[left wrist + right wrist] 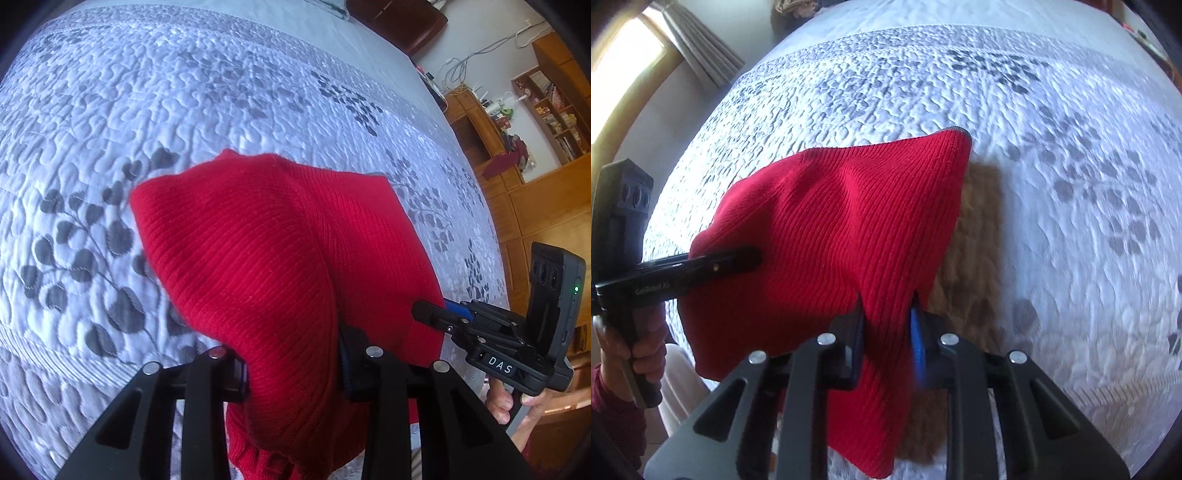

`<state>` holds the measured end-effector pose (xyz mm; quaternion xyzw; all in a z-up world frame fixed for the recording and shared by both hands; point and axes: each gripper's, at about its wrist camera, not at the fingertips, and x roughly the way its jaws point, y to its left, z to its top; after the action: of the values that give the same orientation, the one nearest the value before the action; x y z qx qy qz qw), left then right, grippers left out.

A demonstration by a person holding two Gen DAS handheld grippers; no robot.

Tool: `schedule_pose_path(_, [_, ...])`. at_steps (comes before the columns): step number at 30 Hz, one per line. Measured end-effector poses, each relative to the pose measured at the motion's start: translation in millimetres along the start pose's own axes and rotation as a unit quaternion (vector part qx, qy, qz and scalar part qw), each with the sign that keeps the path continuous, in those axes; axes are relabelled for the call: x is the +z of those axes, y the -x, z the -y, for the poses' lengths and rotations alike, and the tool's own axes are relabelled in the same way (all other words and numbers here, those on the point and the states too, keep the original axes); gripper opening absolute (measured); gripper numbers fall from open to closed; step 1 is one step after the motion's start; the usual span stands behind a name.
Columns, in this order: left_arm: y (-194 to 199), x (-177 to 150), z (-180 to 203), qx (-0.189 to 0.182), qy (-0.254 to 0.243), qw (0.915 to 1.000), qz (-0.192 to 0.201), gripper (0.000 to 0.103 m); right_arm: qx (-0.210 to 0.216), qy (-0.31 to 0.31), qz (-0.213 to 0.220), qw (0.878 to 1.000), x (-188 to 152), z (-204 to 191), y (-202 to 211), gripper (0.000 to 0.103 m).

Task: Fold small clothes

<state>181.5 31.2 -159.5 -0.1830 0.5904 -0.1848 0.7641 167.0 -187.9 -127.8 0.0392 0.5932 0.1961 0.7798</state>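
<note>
A red ribbed knit garment (pixel 258 251) hangs lifted above the bed, stretched between both grippers. In the left wrist view my left gripper (pixel 295 369) is shut on a bunched fold of its near edge. To the right, my right gripper (pixel 436 314) clamps another edge. In the right wrist view the same garment (pixel 849 206) runs between the right gripper (pixel 886 332) fingers, pinched by the blue pad (pixel 918 343). The left gripper (pixel 746 258) bites the cloth from the left. The lower hem droops free below both grips.
A white quilt with grey leaf print (pixel 110 147) covers the bed (pixel 1071 184) under the garment. A brownish patch (pixel 975 229) lies on the quilt beside the red cloth. Wooden shelves (pixel 546 110) stand at the right, and a curtained window (pixel 676 48) is at the left.
</note>
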Motion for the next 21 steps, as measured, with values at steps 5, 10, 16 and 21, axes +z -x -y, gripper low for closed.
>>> schedule_pose_path(5, [-2.8, -7.6, 26.9, -0.03, 0.006, 0.9995, -0.003, 0.034, 0.002, -0.009, 0.0, 1.0, -17.2, 20.4, 27.5, 0.018])
schedule_pose_path(10, [-8.0, -4.2, 80.7, -0.057, -0.021, 0.9981, 0.0, 0.034, -0.009, -0.012, 0.014, 1.0, -22.0, 52.8, 72.3, 0.017])
schedule_pose_path(16, [-28.8, 19.0, 158.2, -0.08, -0.051, 0.9951, 0.026, 0.034, -0.043, -0.015, 0.043, 0.998, -4.5, 116.4, 124.1, 0.016])
schedule_pose_path(21, [-75.5, 46.6, 203.6, -0.086, -0.054, 0.9937, 0.048, 0.034, -0.056, -0.032, 0.056, 0.996, 11.7, 184.5, 130.7, 0.017])
